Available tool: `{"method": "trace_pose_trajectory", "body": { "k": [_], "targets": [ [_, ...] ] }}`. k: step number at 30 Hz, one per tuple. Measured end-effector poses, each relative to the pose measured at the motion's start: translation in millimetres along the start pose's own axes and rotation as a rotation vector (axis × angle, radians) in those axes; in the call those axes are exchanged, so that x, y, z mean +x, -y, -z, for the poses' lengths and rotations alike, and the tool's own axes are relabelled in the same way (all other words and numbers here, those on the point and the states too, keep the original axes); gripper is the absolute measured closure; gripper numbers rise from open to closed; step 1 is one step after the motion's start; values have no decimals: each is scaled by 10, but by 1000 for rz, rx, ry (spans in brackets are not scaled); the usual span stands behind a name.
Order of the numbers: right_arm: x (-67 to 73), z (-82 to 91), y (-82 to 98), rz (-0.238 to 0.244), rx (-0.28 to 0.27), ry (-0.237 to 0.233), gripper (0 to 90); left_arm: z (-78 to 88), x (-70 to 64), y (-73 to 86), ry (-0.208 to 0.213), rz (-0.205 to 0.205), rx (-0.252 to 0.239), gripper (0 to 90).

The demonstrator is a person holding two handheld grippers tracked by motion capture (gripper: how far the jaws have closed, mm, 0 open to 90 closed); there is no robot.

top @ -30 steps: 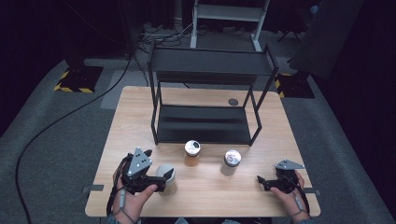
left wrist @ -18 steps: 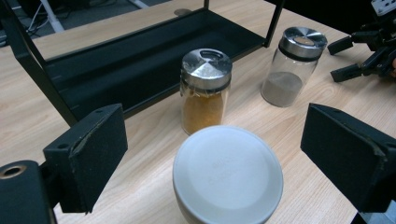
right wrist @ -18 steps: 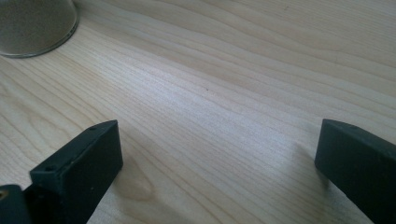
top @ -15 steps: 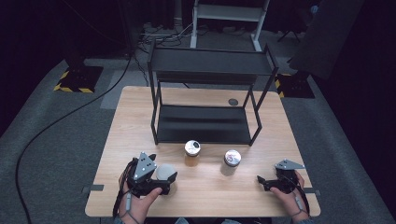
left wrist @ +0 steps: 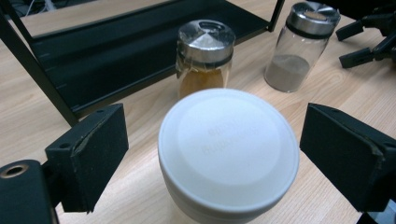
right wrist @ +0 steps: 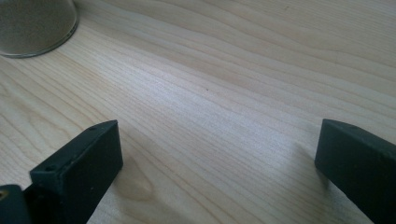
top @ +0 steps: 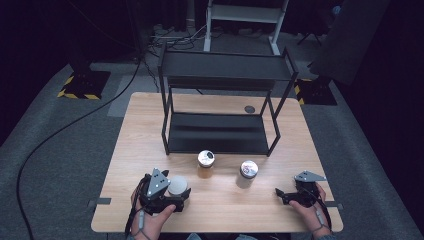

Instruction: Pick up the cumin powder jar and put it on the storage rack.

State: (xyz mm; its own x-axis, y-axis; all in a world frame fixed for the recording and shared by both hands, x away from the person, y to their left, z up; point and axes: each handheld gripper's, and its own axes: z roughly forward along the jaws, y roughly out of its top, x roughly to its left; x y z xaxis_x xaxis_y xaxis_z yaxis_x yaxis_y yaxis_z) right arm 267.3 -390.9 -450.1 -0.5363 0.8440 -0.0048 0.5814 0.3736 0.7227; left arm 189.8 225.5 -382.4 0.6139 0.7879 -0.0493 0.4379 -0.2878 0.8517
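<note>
Left claw (left wrist: 212, 154) spread wide at the near left of the worktop (top: 125, 150), jaws flanking a white-lidded jar (left wrist: 228, 151) without touching it. Right claw (top: 280, 194) at the near right, also wide open, gripping nothing, low over bare wood. Two metal-capped jars mid-worktop: amber jar (top: 205, 163) left, grey-powder jar (top: 248, 172) right, just before a black two-tier rack (top: 225, 75). Grey carpet (top: 60, 145) around, dark room beyond.
</note>
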Motion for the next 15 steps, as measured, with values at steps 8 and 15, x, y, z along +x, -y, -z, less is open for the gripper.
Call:
{"method": "trace_pose_trajectory", "body": {
  "k": [8, 15],
  "targets": [
    [0, 0, 0, 0, 0, 0, 6, -54, -35, 41, -5, -8, 16, 87],
    [0, 0, 0, 0, 0, 0, 7, -95, -43, 94, -18, 2, 30, 116]
  ]
}}
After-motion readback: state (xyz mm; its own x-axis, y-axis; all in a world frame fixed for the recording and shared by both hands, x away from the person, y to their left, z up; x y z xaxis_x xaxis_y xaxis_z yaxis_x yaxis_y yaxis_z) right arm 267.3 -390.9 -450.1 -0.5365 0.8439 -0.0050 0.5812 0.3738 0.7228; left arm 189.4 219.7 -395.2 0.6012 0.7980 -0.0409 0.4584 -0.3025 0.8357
